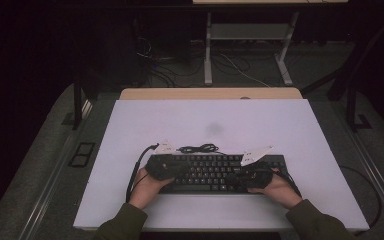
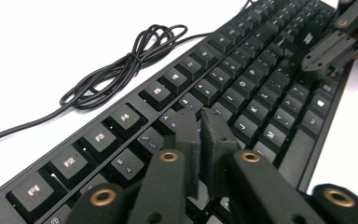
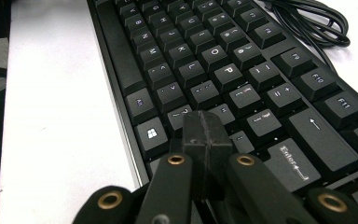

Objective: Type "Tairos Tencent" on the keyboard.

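Observation:
A black keyboard (image 1: 210,172) lies near the front of the white tabletop (image 1: 205,120), its coiled cable (image 1: 197,148) just behind it. My left gripper (image 1: 176,172) hovers low over the keyboard's left half. In the left gripper view its jaws (image 2: 200,119) stand a narrow gap apart above the number and letter keys (image 2: 242,84), with nothing between them. Over the right half is my right gripper (image 1: 239,176). The right gripper view has its pads (image 3: 205,122) pressed together just above the keys (image 3: 205,60) near the shift and Enter area. My right gripper (image 2: 310,64) is also at the far end in the left gripper view.
The bundled cable (image 2: 121,70) rests on the white surface behind the function keys and appears as the same cable (image 3: 312,23) at the top right of the right gripper view. Bare white tabletop surrounds the keyboard. Desk legs (image 1: 208,50) and floor cables lie beyond the table.

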A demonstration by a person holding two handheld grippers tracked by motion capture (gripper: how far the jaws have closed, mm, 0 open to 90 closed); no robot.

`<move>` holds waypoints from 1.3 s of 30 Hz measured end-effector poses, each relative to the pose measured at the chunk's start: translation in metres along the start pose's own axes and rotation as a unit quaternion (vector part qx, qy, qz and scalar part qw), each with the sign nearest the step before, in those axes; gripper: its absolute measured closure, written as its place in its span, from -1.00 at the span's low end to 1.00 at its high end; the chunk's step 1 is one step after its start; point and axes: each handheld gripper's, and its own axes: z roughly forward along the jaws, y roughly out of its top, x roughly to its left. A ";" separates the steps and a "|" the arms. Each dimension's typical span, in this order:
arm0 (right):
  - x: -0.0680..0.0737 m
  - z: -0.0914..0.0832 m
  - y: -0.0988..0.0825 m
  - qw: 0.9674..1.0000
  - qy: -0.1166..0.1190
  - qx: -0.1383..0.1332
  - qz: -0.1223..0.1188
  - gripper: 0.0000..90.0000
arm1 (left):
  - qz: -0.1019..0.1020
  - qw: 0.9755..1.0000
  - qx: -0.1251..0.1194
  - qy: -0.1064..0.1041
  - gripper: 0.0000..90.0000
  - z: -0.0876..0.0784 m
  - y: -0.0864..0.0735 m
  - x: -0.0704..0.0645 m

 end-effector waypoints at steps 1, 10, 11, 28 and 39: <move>0.000 0.000 0.000 1.000 0.000 0.000 0.000 0.99 | -0.001 1.000 -0.002 -0.001 0.72 -0.001 0.000 0.000; 0.000 0.000 0.000 1.000 0.001 0.000 -0.001 0.99 | 0.005 1.000 -0.013 -0.005 0.14 -0.005 -0.002 -0.001; 0.000 0.000 0.000 1.000 0.001 0.000 -0.001 0.99 | 0.006 1.000 -0.014 -0.005 0.05 -0.005 -0.002 -0.002; -0.004 -0.011 0.005 0.998 0.006 -0.058 0.026 0.60 | 0.012 0.999 -0.034 0.001 -0.48 -0.012 -0.007 -0.002; -0.006 -0.007 0.014 0.996 -0.001 -0.078 0.036 -0.06 | 0.009 0.999 -0.051 0.009 -0.55 -0.021 -0.015 -0.002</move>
